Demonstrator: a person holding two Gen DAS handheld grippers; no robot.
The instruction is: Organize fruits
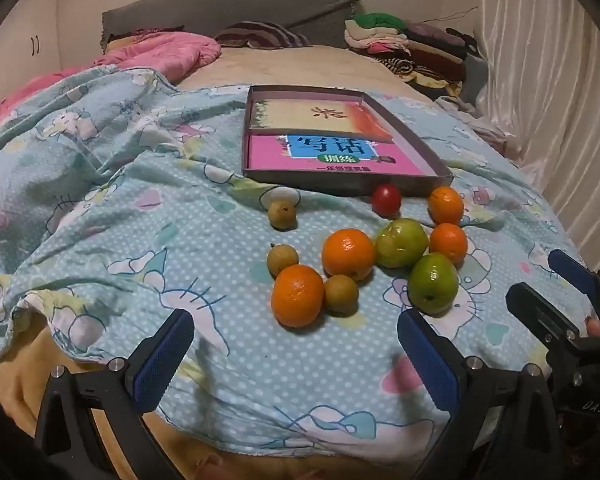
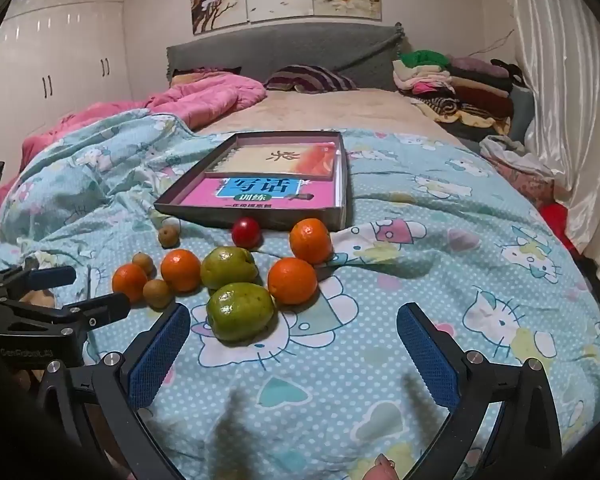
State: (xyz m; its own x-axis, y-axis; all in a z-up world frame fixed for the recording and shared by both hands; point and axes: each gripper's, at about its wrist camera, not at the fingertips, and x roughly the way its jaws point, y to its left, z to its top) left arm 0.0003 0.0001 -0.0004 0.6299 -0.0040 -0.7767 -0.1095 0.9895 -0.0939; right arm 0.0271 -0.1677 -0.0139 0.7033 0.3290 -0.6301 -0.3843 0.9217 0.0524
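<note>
Several fruits lie on a blue cartoon-print quilt (image 1: 100,208): several oranges (image 1: 298,295) (image 2: 292,280), two green fruits (image 1: 433,283) (image 2: 240,311), three small brown fruits (image 1: 341,294) (image 2: 157,293) and a red fruit (image 1: 386,199) (image 2: 246,232). Behind them sits a shallow grey box (image 1: 380,185) (image 2: 244,216) holding two books. My left gripper (image 1: 296,356) is open and empty, just in front of the fruits. My right gripper (image 2: 294,350) is open and empty, near the closest green fruit. Each gripper shows at the edge of the other's view.
The bed carries a pink blanket (image 2: 204,100) at the back left, a striped pillow (image 2: 310,79) by the grey headboard, and a pile of folded clothes (image 2: 456,80) at the back right. A white curtain (image 2: 560,100) hangs on the right; white wardrobes (image 2: 60,60) stand on the left.
</note>
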